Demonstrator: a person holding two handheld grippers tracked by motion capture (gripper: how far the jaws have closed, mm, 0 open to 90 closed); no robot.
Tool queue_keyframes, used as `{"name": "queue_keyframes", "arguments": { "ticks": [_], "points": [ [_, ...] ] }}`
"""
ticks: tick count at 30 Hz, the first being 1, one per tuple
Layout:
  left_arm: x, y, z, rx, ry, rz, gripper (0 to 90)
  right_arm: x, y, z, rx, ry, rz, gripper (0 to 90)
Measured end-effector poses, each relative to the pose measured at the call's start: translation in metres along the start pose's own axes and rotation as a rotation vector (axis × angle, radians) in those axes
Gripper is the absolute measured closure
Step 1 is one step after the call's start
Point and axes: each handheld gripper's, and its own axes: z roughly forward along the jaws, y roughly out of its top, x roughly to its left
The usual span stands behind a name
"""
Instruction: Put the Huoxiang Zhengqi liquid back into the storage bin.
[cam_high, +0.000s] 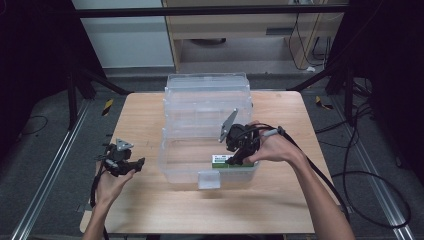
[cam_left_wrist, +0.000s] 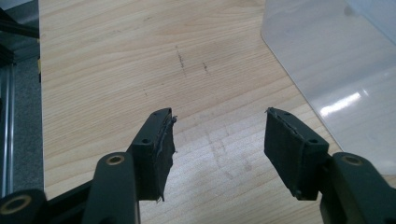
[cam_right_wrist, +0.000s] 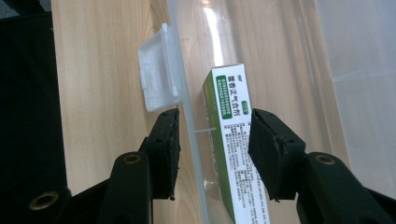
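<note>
Left of the clear plastic bin (cam_high: 207, 130), on the bare desk (cam_high: 150, 200), the left gripper (cam_left_wrist: 219, 135) hovers, fingers released and empty. Inside the bin, along its near wall, lies the green-and-white carton (cam_right_wrist: 231, 140): slim, printed, undented. The right gripper (cam_right_wrist: 215, 144) straddles that wall, fingers spread, apparently having just placed the carton; withdrawing upward seems next.

The small print on the green and white box (cam_right_wrist: 233, 140) is too tiny to read, and the picture's bottom edge cuts the box off. The clear bin's wall (cam_right_wrist: 189, 116) hides whether the fingers (cam_right_wrist: 268, 151) touch it.
</note>
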Motion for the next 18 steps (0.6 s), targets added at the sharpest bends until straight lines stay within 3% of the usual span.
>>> {"name": "queue_keyframes", "arguments": {
  "ticks": [9,18],
  "points": [
    [0.000,0.000,-0.002,-0.003,0.028,0.013,45.4,0.006,0.006,0.017,0.021,0.025,-0.014,54.6],
    [0.000,0.001,-0.006,-0.051,0.032,0.028,48.6,0.009,0.009,0.038,0.045,0.060,-0.015,54.7]
  ]
}}
